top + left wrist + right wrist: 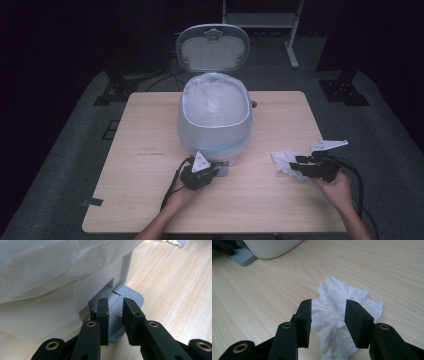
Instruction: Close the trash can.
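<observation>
A white pedal bin [214, 125] stands mid-table with its lid [213, 47] up and a clear bag lining it. My left gripper [212, 172] sits at the bin's foot, its jaws a narrow gap apart and resting on the grey ribbed pedal [125, 307], with nothing between them. A crumpled white tissue [283, 161] lies on the table to the bin's right. My right gripper [299, 162] hovers low over it, open. In the right gripper view the tissue [337, 297] lies between and below the spread jaws, not gripped.
The light wooden table [150, 150] has bare room at its left and front. A small dark piece of tape [93, 202] lies near the front left corner. Dark stands and cables sit on the floor beyond the table's far edge.
</observation>
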Motion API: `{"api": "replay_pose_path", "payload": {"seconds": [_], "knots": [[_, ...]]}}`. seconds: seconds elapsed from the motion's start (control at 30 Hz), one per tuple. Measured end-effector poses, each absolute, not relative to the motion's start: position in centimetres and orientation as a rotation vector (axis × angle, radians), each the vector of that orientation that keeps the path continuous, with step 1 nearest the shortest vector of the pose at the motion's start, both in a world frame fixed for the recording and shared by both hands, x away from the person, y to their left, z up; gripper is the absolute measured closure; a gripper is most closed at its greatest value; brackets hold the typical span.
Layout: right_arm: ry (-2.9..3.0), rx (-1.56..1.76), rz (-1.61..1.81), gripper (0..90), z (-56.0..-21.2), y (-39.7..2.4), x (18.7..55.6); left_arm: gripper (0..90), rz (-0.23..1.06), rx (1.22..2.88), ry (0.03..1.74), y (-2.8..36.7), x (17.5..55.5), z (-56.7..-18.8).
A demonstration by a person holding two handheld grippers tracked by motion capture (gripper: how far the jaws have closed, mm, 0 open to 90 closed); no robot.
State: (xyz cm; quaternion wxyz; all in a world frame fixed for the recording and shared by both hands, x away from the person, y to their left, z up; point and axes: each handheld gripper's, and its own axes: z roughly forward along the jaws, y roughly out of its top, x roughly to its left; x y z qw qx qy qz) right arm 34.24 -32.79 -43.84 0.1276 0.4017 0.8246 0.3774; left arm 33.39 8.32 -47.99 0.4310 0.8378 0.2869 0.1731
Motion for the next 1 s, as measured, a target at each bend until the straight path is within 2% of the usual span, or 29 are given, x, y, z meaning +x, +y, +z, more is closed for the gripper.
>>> {"api": "replay_pose_path", "payload": {"seconds": [0.77,1.0], "knots": [[2.393,1.245,1.048,58.8,-46.7,-33.0,34.5,75.5,0.433,2.09,0.715,8.3,33.4,-48.0],[2.382,1.216,1.013,68.1,-47.4,-32.9,34.2,75.5,0.433,2.09,0.715,8.3,33.4,-48.0]]}}
